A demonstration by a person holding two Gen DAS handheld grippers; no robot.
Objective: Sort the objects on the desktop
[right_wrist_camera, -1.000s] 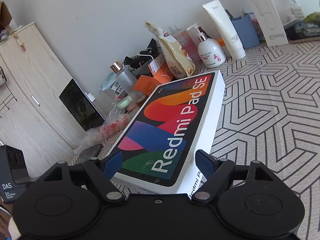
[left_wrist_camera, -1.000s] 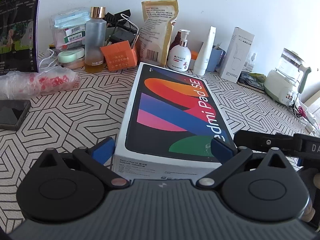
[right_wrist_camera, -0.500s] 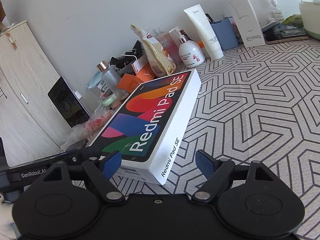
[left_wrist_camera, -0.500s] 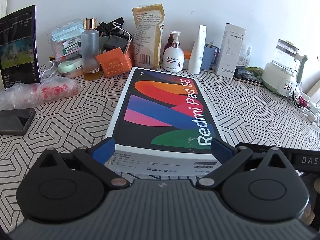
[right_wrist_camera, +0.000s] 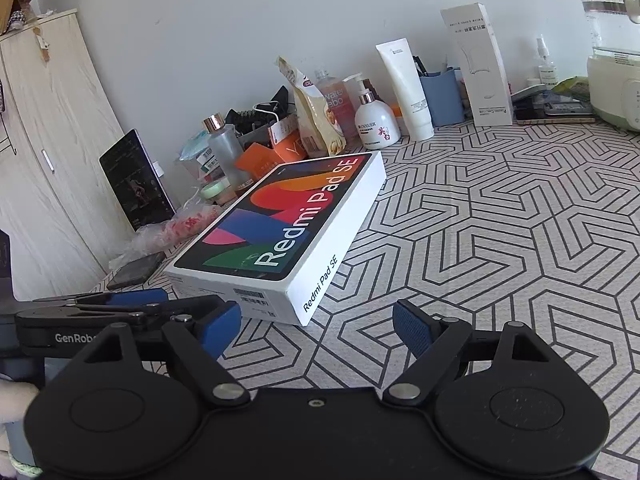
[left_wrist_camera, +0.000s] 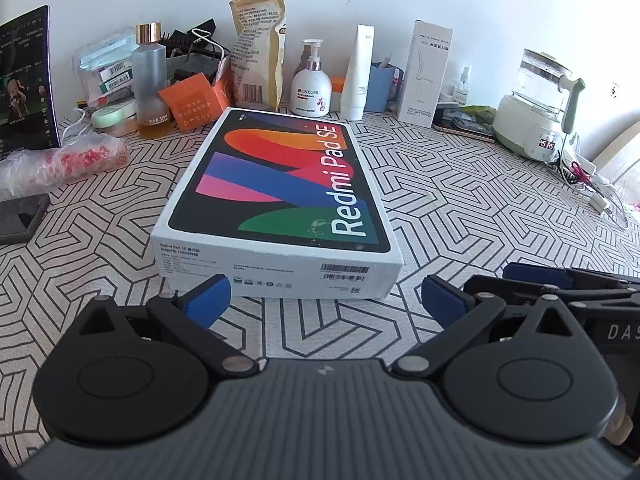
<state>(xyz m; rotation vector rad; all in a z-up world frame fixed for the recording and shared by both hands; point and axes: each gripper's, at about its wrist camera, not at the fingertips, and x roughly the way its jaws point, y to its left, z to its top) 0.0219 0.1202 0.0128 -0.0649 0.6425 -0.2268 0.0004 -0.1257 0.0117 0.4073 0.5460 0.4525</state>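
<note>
Tablet box (left_wrist_camera: 276,200), marked Redmi Pad SE, flat on the patterned tablecloth (left_wrist_camera: 460,208), near the middle of the table, short end toward both cameras. Farther from both grippers than 1 second ago: then reaching in between the blue pads of each, now lying wholly clear ahead of them. Left gripper (left_wrist_camera: 326,300) spread wide, jaws apart, nothing between them but bare cloth, its left pad just short of the box's near left corner. Right gripper (right_wrist_camera: 318,322) likewise apart and opening further, no object between the pads, box's near right corner just ahead of the gap; a second ago straddling that corner. Each gripper visible in the other's view: right one at the lower right edge of the left camera, left one at the lower left of the right camera. Behind the box, unchanged along the wall: glass bottle (left_wrist_camera: 150,80) with gold cap, orange carton (left_wrist_camera: 192,102), tan pouch (left_wrist_camera: 258,48), white pump bottle (left_wrist_camera: 311,88), white tube (left_wrist_camera: 358,74), tall white carton (left_wrist_camera: 426,72), kettle (left_wrist_camera: 536,100) at far right. Clear bag of red pieces (left_wrist_camera: 72,158) and dark phone (left_wrist_camera: 20,216) to the left, well apart from the box.
</note>
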